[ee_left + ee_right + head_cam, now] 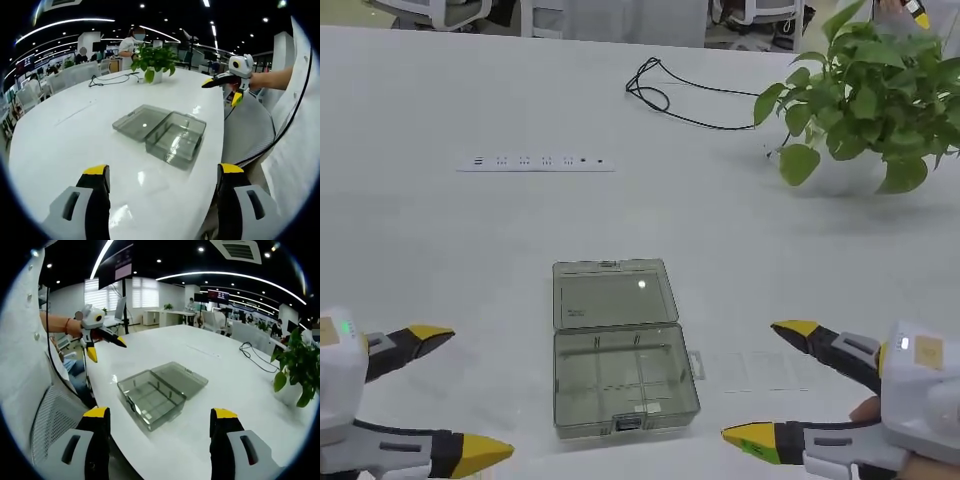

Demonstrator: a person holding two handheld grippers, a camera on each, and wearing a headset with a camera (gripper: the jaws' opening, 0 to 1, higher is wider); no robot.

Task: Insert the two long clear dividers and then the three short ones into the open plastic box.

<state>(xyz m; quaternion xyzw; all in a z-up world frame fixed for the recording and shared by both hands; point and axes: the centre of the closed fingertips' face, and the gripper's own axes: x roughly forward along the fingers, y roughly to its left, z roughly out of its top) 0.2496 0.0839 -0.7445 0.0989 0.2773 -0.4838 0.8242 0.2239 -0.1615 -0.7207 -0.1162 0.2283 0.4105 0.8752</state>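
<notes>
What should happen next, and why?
Probably move the right gripper down to the clear dividers lying on the table just right of the open box. It is open, empty and the gripper nearest them.

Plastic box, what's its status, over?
Left gripper open, right gripper open, both empty. Plastic box open, lid flat. Clear dividers lying right of it. Nothing blocking.

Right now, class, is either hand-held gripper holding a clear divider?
No: in the head view the left hand-held gripper and the right hand-held gripper both stand open and empty, either side of the plastic box.
</notes>
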